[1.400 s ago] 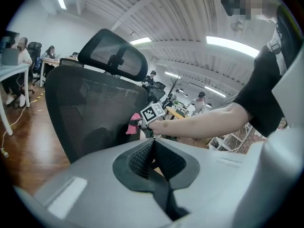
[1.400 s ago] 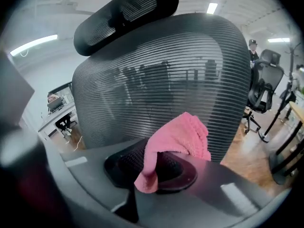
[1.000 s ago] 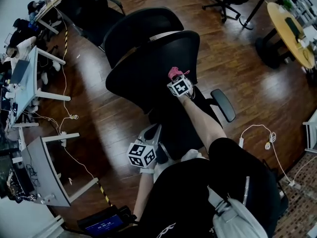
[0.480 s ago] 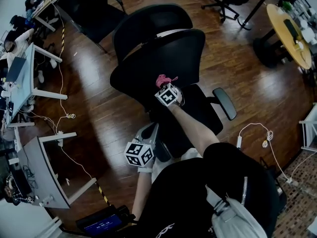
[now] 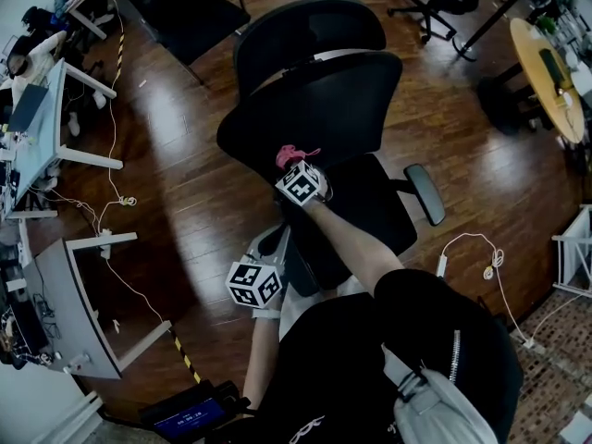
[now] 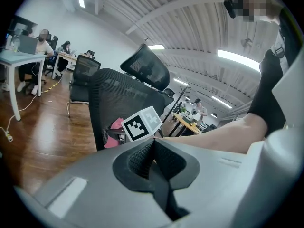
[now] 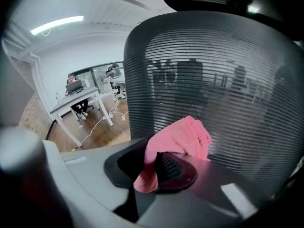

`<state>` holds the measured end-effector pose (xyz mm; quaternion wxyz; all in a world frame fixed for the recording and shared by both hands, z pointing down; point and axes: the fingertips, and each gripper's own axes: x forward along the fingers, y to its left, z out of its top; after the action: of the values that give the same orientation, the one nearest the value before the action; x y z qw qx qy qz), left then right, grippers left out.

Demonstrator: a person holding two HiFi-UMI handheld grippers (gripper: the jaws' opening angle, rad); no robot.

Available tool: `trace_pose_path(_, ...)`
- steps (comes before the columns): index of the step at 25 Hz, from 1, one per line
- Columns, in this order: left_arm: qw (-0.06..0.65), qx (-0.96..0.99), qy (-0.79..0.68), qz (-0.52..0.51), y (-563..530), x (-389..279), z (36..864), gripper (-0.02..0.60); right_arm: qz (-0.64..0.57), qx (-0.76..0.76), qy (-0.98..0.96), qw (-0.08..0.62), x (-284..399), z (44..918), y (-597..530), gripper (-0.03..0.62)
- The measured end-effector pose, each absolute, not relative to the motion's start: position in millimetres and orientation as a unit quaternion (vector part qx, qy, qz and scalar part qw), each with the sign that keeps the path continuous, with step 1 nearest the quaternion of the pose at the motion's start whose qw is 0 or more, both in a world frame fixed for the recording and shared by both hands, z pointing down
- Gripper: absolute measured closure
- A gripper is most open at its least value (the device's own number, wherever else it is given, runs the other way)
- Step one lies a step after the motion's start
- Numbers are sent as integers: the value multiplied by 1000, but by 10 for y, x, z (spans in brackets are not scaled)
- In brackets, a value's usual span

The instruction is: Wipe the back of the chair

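The right claw [image 5: 290, 163] is shut tight on a pink cloth [image 5: 294, 153]. In the right gripper view the cloth [image 7: 182, 137] is pinched in the claw [image 7: 159, 167] and pressed flat on the black net of the chair back [image 7: 228, 89]. From the head view the chair back [image 5: 319, 109] stands at 12 o'clock from the person. The cloth sits low on it, at about 7 o'clock. A second ago the cloth was more to the 5 o'clock side of the back. It has slid across toward 9 o'clock, and the arm has swung with it.

The left claw [image 5: 271, 245] has stayed in nearly the same spot, at 7 o'clock from the right one, low beside the seat. In the left gripper view its two sides are closed together, with nothing between them [image 6: 152, 161]. It touches nothing. The chair's armrest [image 5: 425, 193] sticks out at 3 o'clock over the wood floor [image 5: 185, 202].
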<state>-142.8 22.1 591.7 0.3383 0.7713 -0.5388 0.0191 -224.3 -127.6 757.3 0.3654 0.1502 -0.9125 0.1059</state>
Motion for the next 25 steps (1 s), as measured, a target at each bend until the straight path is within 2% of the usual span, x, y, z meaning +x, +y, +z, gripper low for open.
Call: trace_pose_path(25,347,761,-548,26,234,-1509,5984,591,106,-14,-932,347,-2834,7697,-386,551)
